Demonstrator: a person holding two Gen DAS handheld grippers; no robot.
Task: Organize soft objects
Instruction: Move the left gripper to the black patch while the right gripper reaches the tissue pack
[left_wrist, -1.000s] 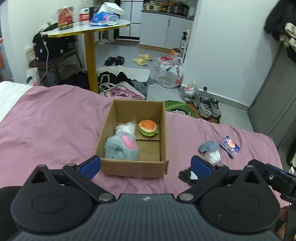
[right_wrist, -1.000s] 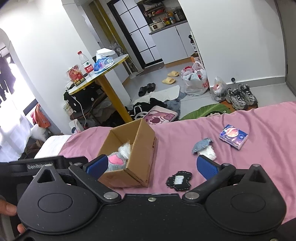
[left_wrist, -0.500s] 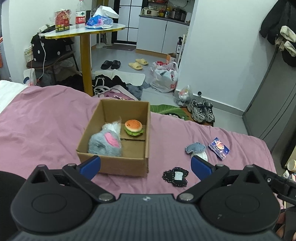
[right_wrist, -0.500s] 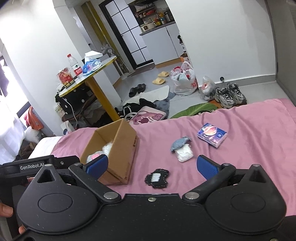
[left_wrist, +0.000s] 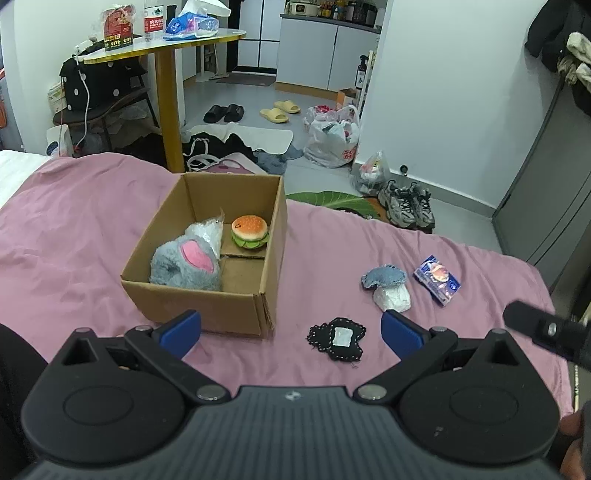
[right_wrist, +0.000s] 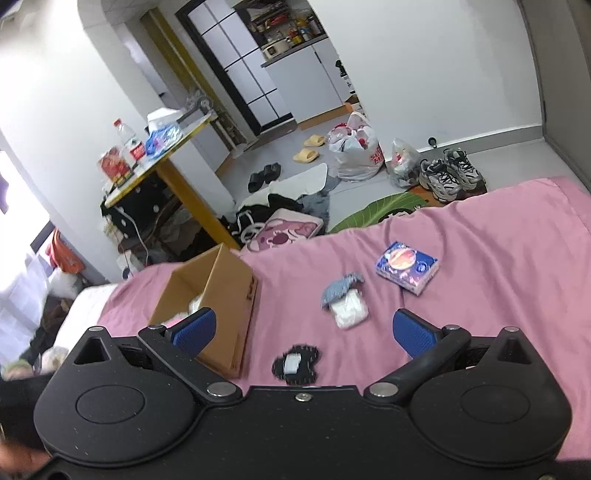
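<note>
Pink bedding (left_wrist: 92, 221) is spread under everything. Compared with a second ago, both grippers have been drawn back and raised, so that more of the bed is taken in and the loose items are now seen ahead of the fingers rather than partly hidden behind them.

The left gripper (left_wrist: 291, 330) is held wide open with nothing between its blue pads; the cardboard box (left_wrist: 207, 306) lies just ahead of its left finger. Inside the box a grey and pink plush (left_wrist: 184, 264) and a small burger toy (left_wrist: 249, 232) are already lodged.

The right gripper (right_wrist: 303, 332) is likewise spread wide and empty. A black fabric patch (right_wrist: 295, 363) lies close ahead of it, between its fingers in that view; a denim mushroom toy (right_wrist: 345, 297) is a little further out, and a tissue pack (right_wrist: 406, 267) beyond that, to the right. The box (right_wrist: 221, 295) is seen off its left finger.

From this it is judged that the task is partly done: two soft things are boxed, three are left on the bedding. The pull-back is read as a pause between placements, and the patch, being nearest, is probably best taken by the right gripper next. Being flat and thin, it may be hard to pinch without catching the bedding.
</note>
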